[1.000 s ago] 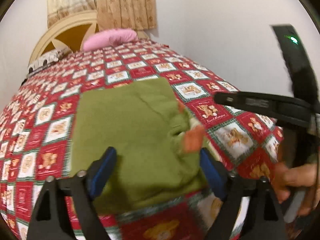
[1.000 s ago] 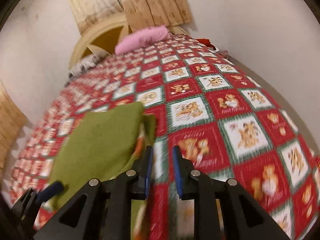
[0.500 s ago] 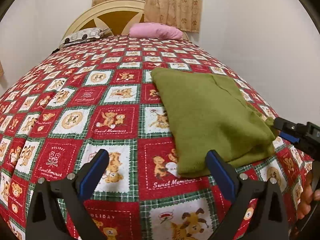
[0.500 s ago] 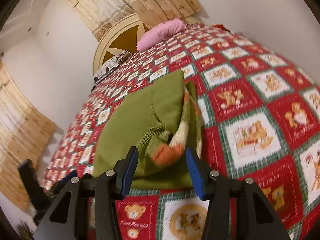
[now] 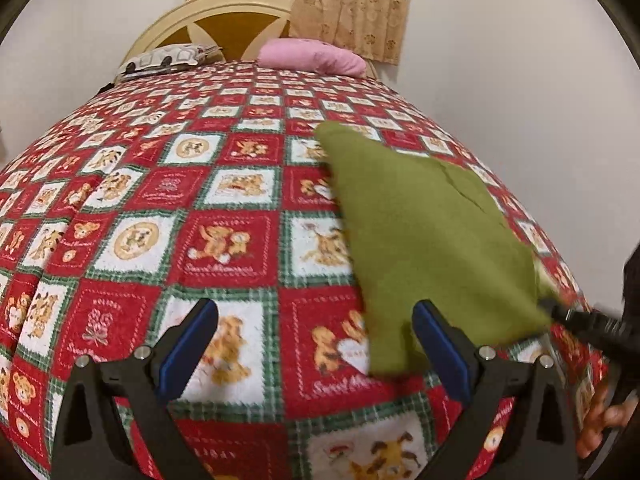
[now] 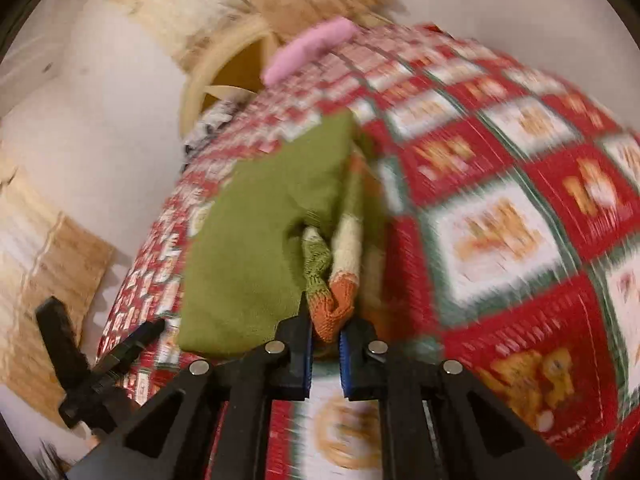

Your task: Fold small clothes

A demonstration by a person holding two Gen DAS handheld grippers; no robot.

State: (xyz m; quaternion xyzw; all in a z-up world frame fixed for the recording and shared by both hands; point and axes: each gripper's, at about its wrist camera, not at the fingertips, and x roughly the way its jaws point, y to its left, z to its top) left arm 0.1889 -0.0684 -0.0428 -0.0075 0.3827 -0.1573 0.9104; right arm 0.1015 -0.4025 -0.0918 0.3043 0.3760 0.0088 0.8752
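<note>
Right gripper (image 6: pixel 325 354): blue-padded fingers drawn nearly together and clenched on the orange knitted cuff (image 6: pixel 334 308) that protrudes from the near right edge of the green garment (image 6: pixel 256 240); the right wrist view is motion-blurred, so the exact depth of the bite cannot be told. Left gripper (image 5: pixel 314 350): fingers spread wide, grasping nothing; its right finger (image 5: pixel 440 350) lies just beside the near corner of the green garment (image 5: pixel 424 236), and whether the two touch cannot be told. The garment lies folded and flat on the bed (image 5: pixel 224 240), toward the right side of the bedspread, with cream and green knit layers showing at its open edge in the right wrist view. The bedspread is a patchwork of red and white squares bearing teddy-bear prints, bordered in green plaid. At the far end stand a cream arched headboard (image 5: pixel 216 20), a pink pillow (image 5: pixel 312 58) and a grey patterned pillow (image 5: pixel 166 58). Beige patterned curtains (image 5: pixel 348 4) hang against a plain pale wall. The left gripper also appears at the lower left of the right wrist view (image 6: pixel 120 350).
</note>
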